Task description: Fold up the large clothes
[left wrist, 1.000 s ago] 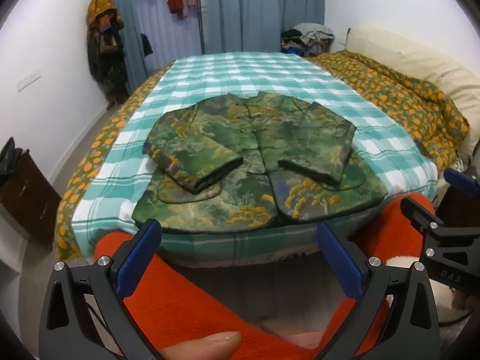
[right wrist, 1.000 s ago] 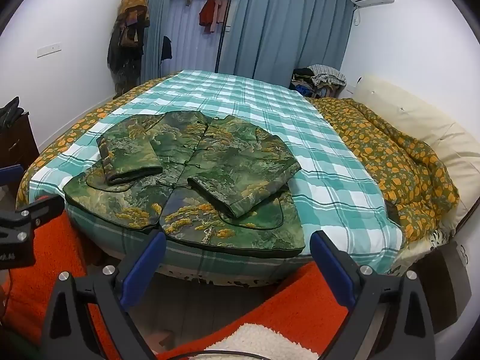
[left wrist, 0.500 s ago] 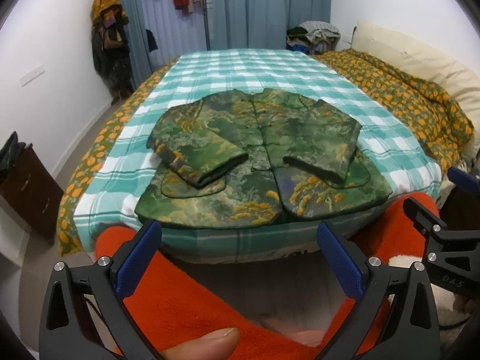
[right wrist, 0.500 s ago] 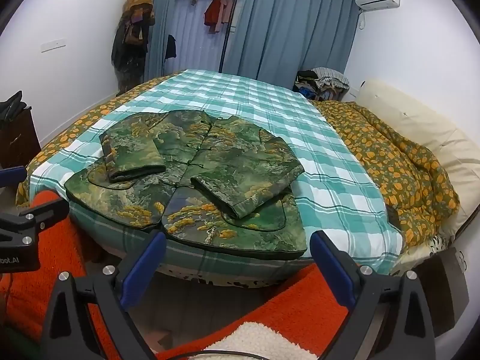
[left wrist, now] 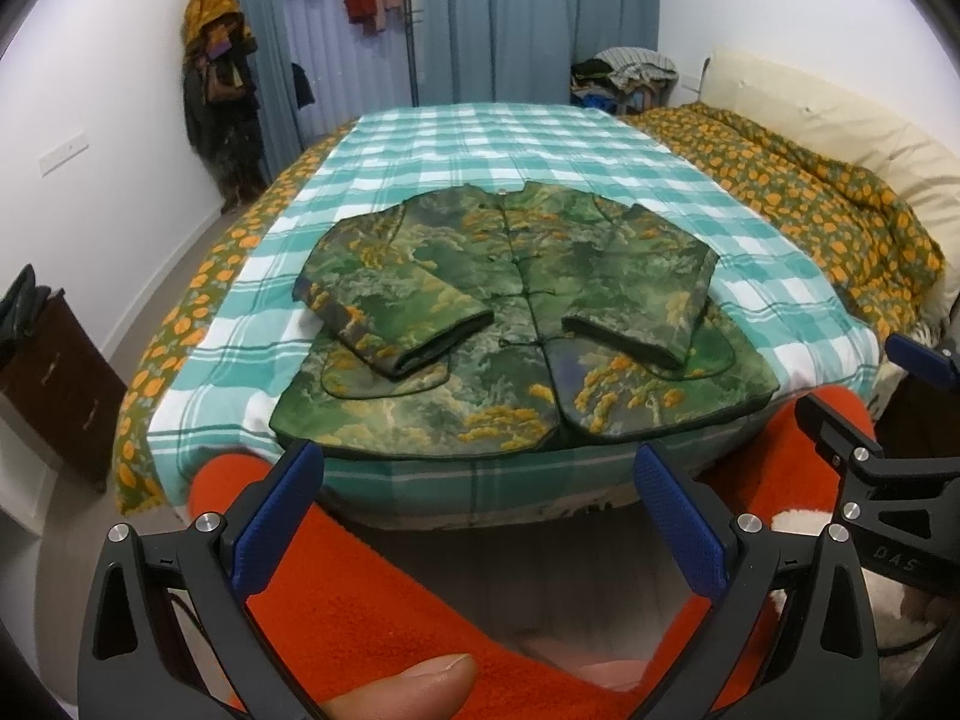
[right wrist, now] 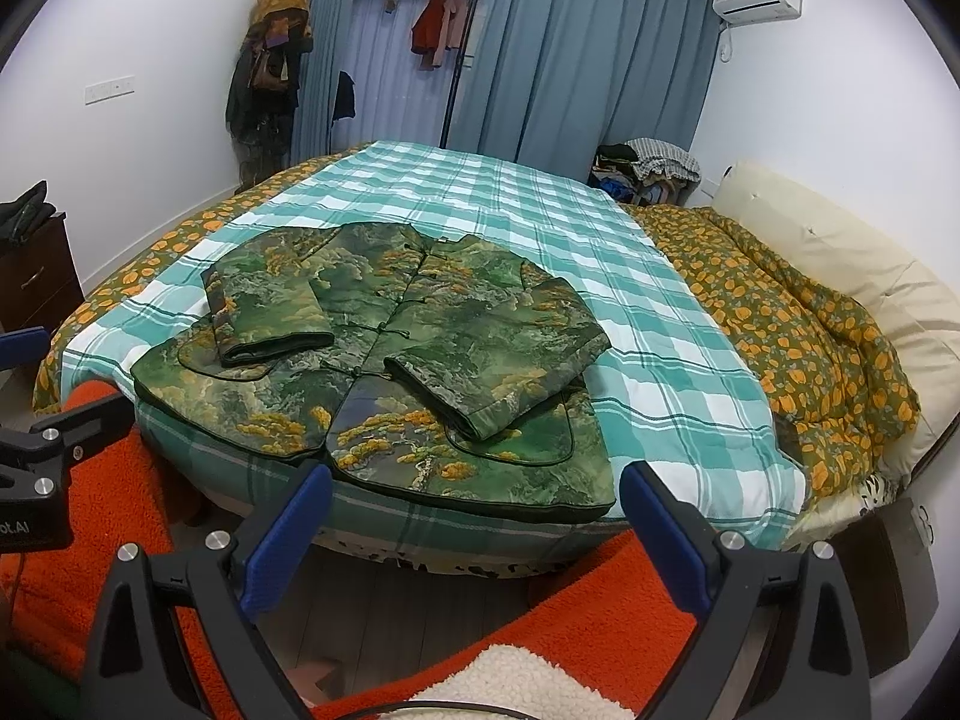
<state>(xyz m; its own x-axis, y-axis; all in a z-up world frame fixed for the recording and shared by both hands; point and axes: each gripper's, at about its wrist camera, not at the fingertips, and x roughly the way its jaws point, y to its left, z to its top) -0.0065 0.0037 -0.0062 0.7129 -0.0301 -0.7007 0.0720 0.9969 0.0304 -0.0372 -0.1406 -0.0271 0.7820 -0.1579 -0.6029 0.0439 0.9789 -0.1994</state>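
A green jacket with yellow tree pattern (left wrist: 516,312) lies flat on the checked teal bedspread (left wrist: 492,144), near the bed's foot edge, both sleeves folded in over its front. It also shows in the right wrist view (right wrist: 408,348). My left gripper (left wrist: 480,516) is open and empty, held below and short of the jacket's hem. My right gripper (right wrist: 474,528) is open and empty, also short of the hem, toward the jacket's right half. The right gripper also shows at the right edge of the left wrist view (left wrist: 870,450).
An orange-patterned quilt (right wrist: 798,312) and cream pillows (right wrist: 840,252) lie on the bed's right side. A dark wooden cabinet (left wrist: 54,384) stands left of the bed. Clothes hang on the wall (right wrist: 270,66). Orange fleece sleeves (left wrist: 360,600) sit below the grippers.
Both grippers have risen and tilted up slightly, so the jacket sits lower in view. The jacket has not moved. Both stay open.
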